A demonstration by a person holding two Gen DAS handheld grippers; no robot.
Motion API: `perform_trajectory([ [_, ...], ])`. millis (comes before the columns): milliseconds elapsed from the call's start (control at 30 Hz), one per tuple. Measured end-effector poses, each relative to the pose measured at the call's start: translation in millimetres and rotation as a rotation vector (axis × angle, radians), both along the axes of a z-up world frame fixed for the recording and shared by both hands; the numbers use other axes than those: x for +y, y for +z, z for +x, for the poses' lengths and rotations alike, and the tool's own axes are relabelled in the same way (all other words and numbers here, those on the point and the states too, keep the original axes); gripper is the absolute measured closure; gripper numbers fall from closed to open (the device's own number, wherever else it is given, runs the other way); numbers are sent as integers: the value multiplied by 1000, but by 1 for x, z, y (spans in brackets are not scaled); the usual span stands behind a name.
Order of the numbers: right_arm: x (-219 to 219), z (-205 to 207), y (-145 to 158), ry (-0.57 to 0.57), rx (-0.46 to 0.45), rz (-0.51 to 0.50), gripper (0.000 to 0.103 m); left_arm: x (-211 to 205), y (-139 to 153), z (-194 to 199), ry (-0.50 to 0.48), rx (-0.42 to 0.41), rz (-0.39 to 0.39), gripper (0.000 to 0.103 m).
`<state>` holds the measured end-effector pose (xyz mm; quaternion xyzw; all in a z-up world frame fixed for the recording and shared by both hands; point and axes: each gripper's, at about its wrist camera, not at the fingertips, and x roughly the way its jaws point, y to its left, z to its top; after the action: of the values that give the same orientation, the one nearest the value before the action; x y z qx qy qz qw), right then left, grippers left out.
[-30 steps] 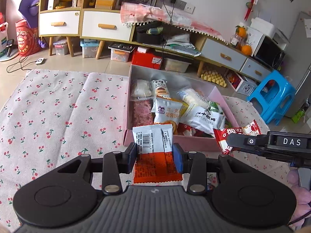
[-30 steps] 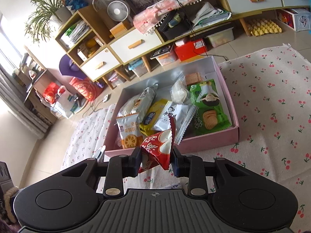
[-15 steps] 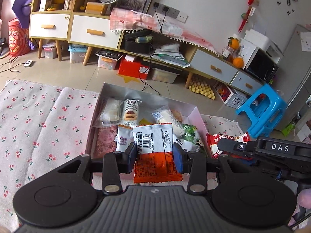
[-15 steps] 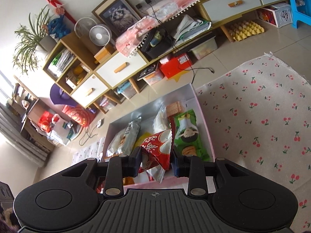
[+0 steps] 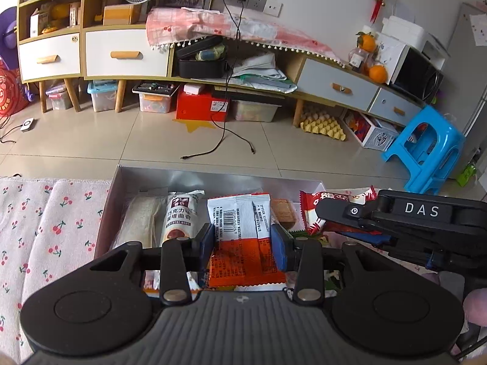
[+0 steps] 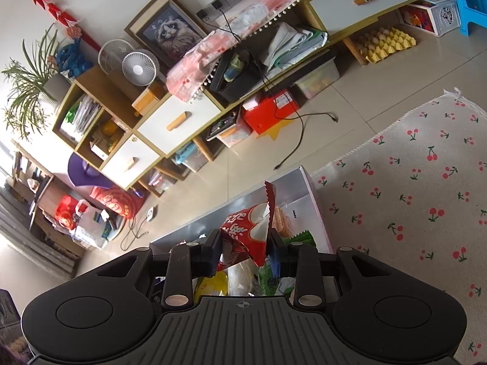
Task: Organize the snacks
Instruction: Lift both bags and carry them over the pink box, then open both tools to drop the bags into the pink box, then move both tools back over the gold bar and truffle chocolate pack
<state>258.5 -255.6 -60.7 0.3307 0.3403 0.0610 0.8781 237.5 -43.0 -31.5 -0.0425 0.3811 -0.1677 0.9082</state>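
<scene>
Two packets in transit over pink box (image 5: 105, 213): left hand-held gripper (image 5: 242, 245) clamps orange-white packet (image 5: 243, 243), right hand-held gripper (image 6: 245, 251) clamps red packet (image 6: 248, 231). Next: lower, release inside.

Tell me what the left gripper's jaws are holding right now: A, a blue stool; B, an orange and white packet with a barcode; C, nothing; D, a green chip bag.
B: the left gripper has its jaws shut on the orange and white packet, barcode side up, over the snack box.
</scene>
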Motion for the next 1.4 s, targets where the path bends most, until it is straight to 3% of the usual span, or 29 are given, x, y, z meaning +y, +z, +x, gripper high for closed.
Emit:
perform_trajectory([
  [367, 0, 20, -9, 15, 1, -5, 69, -7, -8, 13, 3, -4, 47, 64],
  [400, 0, 20, -9, 19, -1, -1, 59, -7, -8, 12, 7, -7, 52, 62],
  [433, 0, 20, -9, 15, 0, 2, 40, -7, -8, 13, 9, -10, 57, 57],
  [467, -1, 18, -8, 9, -4, 3, 35, -7, -7, 12, 12, -15, 59, 54],
  [833, 2, 6, 7, 27, -10, -42, 34, -4, 6, 1, 12, -25, 68, 41],
  [1400, 11, -67, 33, 82, 28, -124, 23, 18, 20, -58, 3, -19, 86, 19],
])
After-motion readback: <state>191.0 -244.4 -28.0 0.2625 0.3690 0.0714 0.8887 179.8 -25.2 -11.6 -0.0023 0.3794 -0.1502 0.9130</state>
